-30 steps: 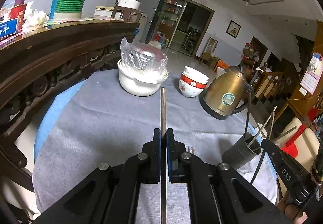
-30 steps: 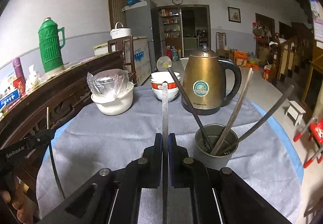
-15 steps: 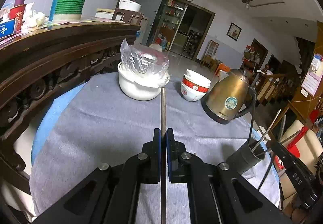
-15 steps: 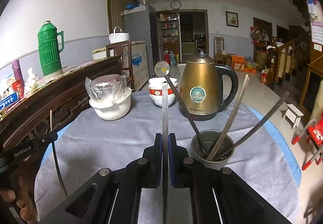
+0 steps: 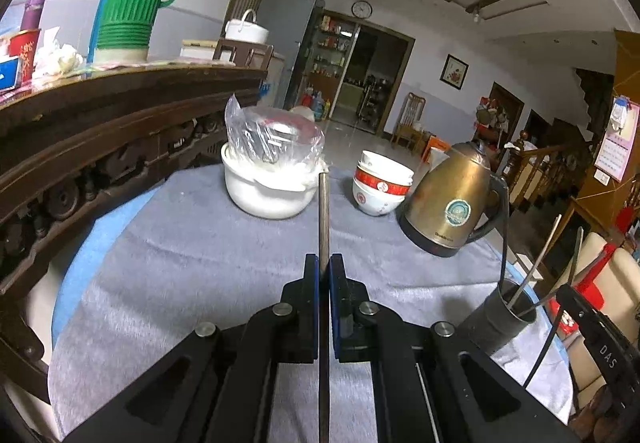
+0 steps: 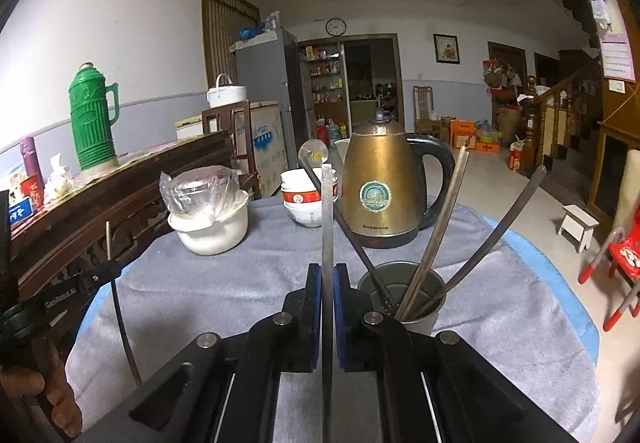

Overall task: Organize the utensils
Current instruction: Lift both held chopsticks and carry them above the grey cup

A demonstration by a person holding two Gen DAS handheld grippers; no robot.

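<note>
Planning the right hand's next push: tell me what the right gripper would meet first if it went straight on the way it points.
Probably the stacked bowls: the metal strip clamped in the right gripper lines up with their right edge. Bare grey cloth lies between. Depth is unclear; the kettle stands just right of that line.

Round table [image 6: 540, 307] wore a grey cloth [image 6: 240, 283]; on it stood white pot [image 6: 212, 231], stacked bowls [image 6: 304, 203], brass kettle [image 6: 380, 191], utensil cup [image 6: 404, 299].
</note>
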